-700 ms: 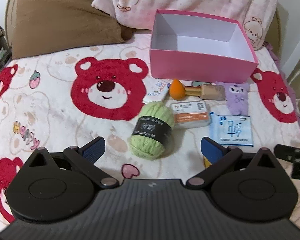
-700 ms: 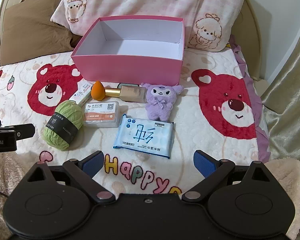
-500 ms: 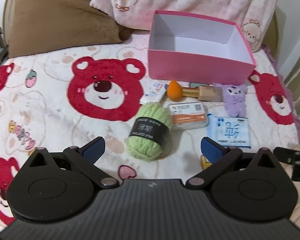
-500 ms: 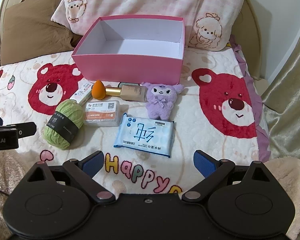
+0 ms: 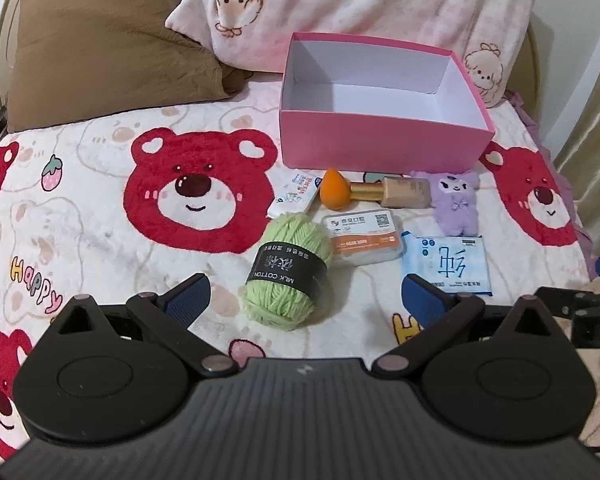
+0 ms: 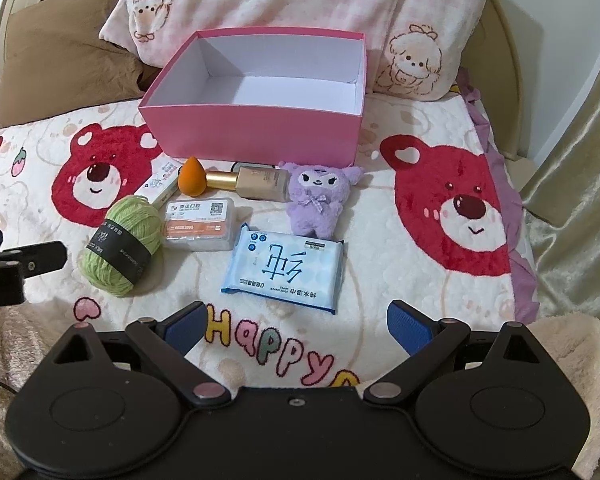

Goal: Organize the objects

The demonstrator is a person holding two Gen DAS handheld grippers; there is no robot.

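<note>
Yarn ball, green with a black paper band, lies leftmost in the cluster on the bed blanket. Its long axis runs from near-left to far-right. Behind it, at the far left: a small white tube, then an orange makeup sponge touching the gold cap of a foundation bottle, which lies crosswise. Middle row: clear floss-pick box just right of the yarn. Right of that, a blue wet-wipe pack lying flat, with a purple plush toy just behind it. Pink box, lidless and with nothing in it, stands at the far side, directly behind the whole cluster.

Left gripper: fingers spread fully wide, nothing between the pads, tilted down at the bed. The yarn sits straight ahead of the gap, near, slightly left of centre.

Right gripper: fingers likewise fully apart and empty. The wipe pack lies just ahead of its gap.

Judgement: nothing packed yet. Left hand is nearer the yarn, right hand nearer the wipes and plush. For the yarn, fingers closing across the banded middle should hold; the skein's slant may call for a small wrist turn first.
</note>
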